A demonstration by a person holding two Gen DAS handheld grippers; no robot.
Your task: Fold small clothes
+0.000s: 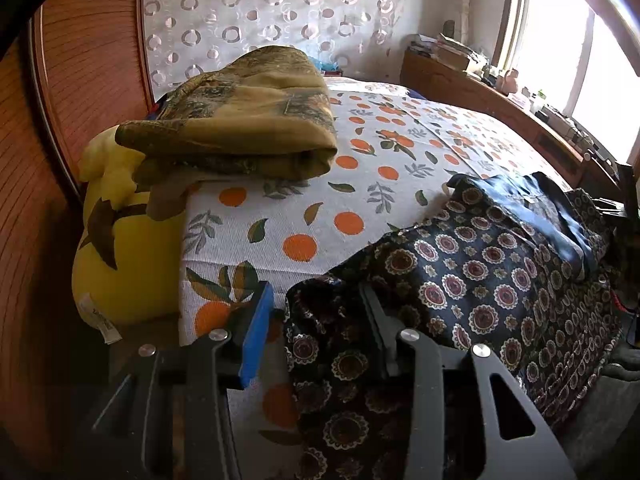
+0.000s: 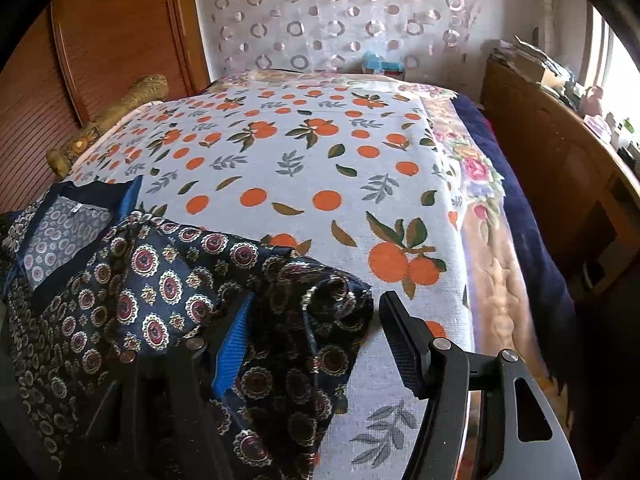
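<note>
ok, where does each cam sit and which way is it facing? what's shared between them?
Left wrist: on the left hand-held gripper, facing up the bed toward the wallpapered wall; both fingers show, patterned garment between them.
Right wrist: on the right hand-held gripper, facing the same way; both fingers show, apart, around a garment corner.
Shared: garment, orange-print bedspread, olive folded blanket.

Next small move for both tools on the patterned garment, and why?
Probably close both tools. The left tool and right tool are open, each with a bunched corner of the dark patterned garment between its fingers, and the garment lies crumpled at the near edge of the orange-print bedspread, not yet folded.
</note>
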